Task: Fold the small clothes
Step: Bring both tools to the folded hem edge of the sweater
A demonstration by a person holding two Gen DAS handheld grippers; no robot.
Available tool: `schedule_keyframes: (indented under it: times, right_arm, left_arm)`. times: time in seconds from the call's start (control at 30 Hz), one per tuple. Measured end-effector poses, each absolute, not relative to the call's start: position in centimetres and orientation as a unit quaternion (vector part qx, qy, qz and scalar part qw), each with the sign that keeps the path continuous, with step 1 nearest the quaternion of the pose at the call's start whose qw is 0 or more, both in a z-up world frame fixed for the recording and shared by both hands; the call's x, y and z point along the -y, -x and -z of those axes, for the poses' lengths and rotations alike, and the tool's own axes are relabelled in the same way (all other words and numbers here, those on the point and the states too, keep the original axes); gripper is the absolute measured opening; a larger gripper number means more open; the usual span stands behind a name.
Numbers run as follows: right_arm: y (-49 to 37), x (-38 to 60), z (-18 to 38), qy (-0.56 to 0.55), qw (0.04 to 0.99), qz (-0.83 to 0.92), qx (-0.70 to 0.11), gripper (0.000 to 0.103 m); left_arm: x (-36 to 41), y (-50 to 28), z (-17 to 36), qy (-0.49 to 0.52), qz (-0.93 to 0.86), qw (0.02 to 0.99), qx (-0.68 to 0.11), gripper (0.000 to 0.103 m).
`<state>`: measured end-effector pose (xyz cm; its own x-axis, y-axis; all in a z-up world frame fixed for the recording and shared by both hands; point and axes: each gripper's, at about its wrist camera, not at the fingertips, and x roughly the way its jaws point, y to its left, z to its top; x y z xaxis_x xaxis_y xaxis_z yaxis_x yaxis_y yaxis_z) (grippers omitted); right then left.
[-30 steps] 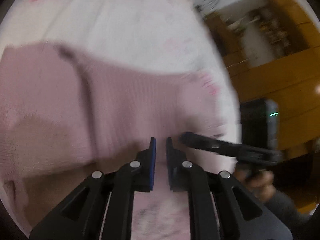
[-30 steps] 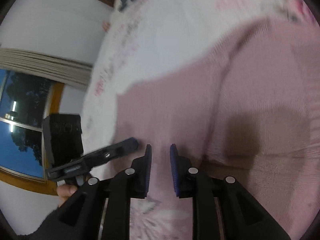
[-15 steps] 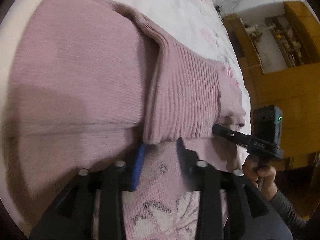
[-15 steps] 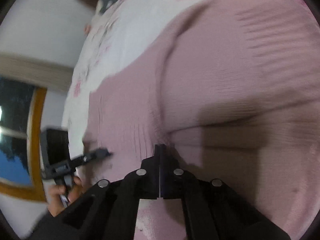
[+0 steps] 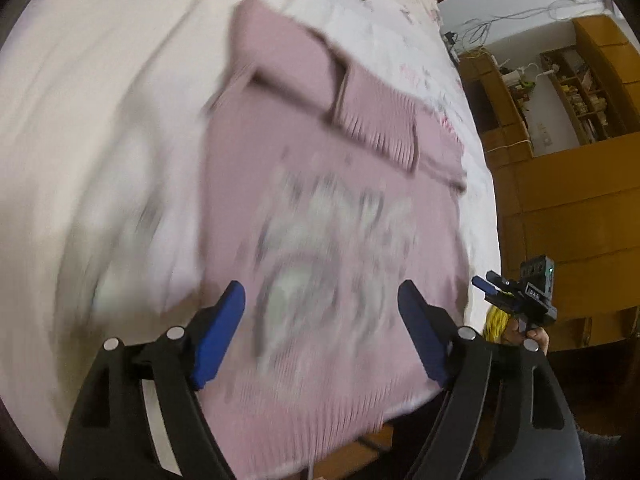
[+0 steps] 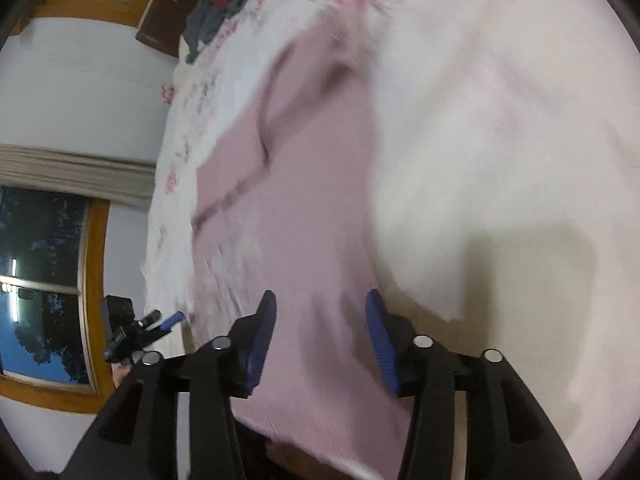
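A pink knit sweater [image 5: 320,216] with a pale printed front lies flat on the white bed sheet [image 5: 100,120]; a ribbed sleeve is folded across its upper part [image 5: 372,132]. My left gripper [image 5: 322,300] hovers open above the sweater's lower hem, nothing between its fingers. In the right wrist view the same sweater [image 6: 304,208] stretches away, and my right gripper [image 6: 320,312] stands open over its near edge, holding nothing. Each view shows the other gripper off the bed's side: the right one [image 5: 516,292], the left one [image 6: 140,332]. Both views are motion-blurred.
Wooden cabinets and shelves [image 5: 568,128] stand beyond the bed on the right of the left wrist view. A window with a wooden frame [image 6: 48,292] and a pile of dark clothes [image 6: 216,8] at the bed's far end show in the right wrist view.
Both grippers, shut on the sweater's folded part half a second ago, have let go, opened wide and pulled back toward the near hem. The fold now lies across the sweater.
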<state>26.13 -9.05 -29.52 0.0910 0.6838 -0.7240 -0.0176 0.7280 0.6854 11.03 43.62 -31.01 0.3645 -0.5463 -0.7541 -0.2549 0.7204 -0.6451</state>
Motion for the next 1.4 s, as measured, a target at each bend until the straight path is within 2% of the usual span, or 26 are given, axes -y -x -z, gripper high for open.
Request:
schedule_keyframes:
  times: [0.1, 0.33, 0.83, 1.03, 1.1, 1.17, 1.23, 1.33, 1.4]
  right_arm:
    - [-21.6, 11.8, 29.9, -0.275, 0.679, -0.243, -0.636, 0.06]
    - [-15.9, 12.9, 32.1, -0.265, 0.656, -0.236, -0.666, 0.06]
    - [-14.1, 12.0, 33.6, -0.26, 0.643, -0.225, -0.685, 0.061]
    - [-13.8, 11.7, 34.1, -0.276, 0.637, -0.221, -0.685, 0.061]
    - [-13.8, 11.6, 34.2, -0.273, 0.637, -0.218, -0.687, 0.061]
    - [-13.8, 11.5, 34.3, -0.267, 0.638, -0.217, -0.689, 0.061]
    - [-13.8, 11.5, 34.3, -0.263, 0.638, -0.214, -0.692, 0.061]
    - [-13.7, 11.3, 34.4, -0.255, 0.636, -0.213, -0.696, 0.061]
    - [-13.6, 11.0, 34.4, -0.248, 0.637, -0.215, -0.697, 0.061]
  left_arm:
    - [-44.3, -6.2, 31.9, 0.385, 0.087, 0.727, -0.562, 0.08]
    - [-44.1, -0.6, 34.4, 0.437, 0.083, 0.681, -0.582, 0.08]
    - [-41.7, -0.7, 37.8, 0.441, 0.072, 0.649, -0.616, 0.08]
    - [-41.1, -0.8, 38.5, 0.422, 0.054, 0.657, -0.623, 0.059]
    - [-41.2, -0.8, 38.5, 0.424, 0.055, 0.658, -0.62, 0.045]
    - [-41.4, -0.6, 38.6, 0.43, 0.057, 0.657, -0.616, 0.035]
    - [-41.5, -0.5, 38.5, 0.431, 0.055, 0.659, -0.614, 0.032]
    - [-41.5, -0.4, 38.7, 0.436, 0.055, 0.659, -0.611, 0.02]
    - [-41.4, -0.3, 38.8, 0.442, 0.056, 0.66, -0.605, 0.017]
